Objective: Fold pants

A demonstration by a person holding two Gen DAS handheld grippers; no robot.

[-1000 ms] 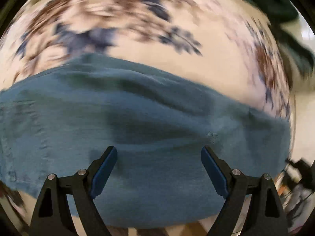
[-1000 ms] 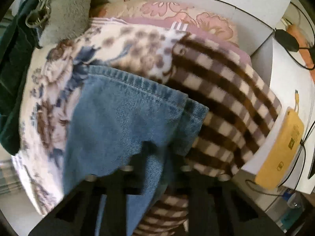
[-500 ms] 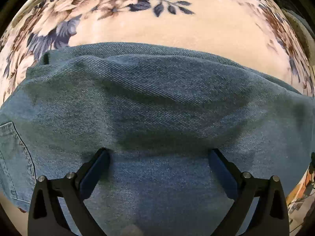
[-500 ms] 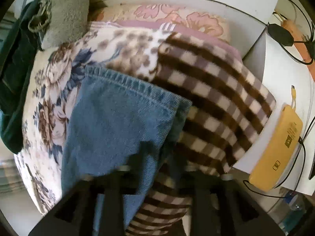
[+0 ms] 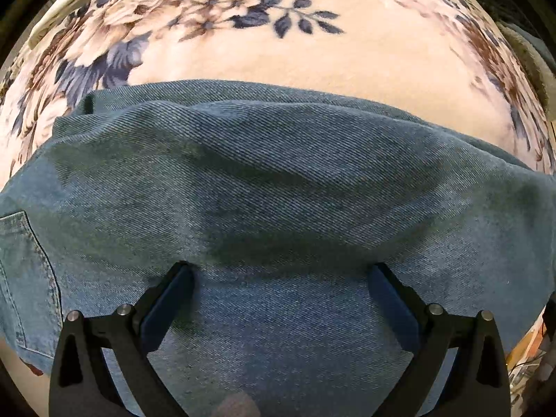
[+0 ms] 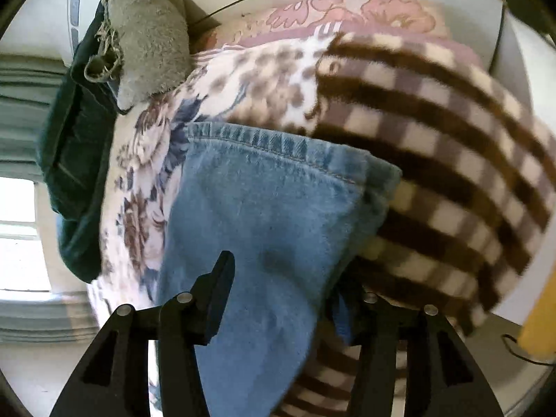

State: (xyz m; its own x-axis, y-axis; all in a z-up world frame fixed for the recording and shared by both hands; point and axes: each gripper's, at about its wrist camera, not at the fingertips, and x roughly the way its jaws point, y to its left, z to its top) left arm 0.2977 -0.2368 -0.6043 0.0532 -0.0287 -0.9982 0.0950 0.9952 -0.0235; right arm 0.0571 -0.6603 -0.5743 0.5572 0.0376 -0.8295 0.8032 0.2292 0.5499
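Observation:
Blue denim pants (image 5: pixel 278 208) lie folded on a floral blanket (image 5: pixel 312 62), filling the lower half of the left wrist view, with a pocket seam at the far left. My left gripper (image 5: pixel 279 274) is open, its fingers spread wide just over the denim. In the right wrist view a pant leg (image 6: pixel 264 215) with a stitched hem lies between the fingers of my right gripper (image 6: pixel 281 278), which is open. The right finger is partly hidden behind the denim's edge.
A brown-and-cream checked blanket (image 6: pixel 451 160) lies to the right of the pant leg. A grey towel (image 6: pixel 149 34) and a dark green garment (image 6: pixel 73 160) lie at the upper left. A yellow box (image 6: pixel 538 319) sits at the right edge. A window shows at left.
My right gripper has opened around the pant leg and the view has swung left. My left gripper has moved closer over the denim and stays open.

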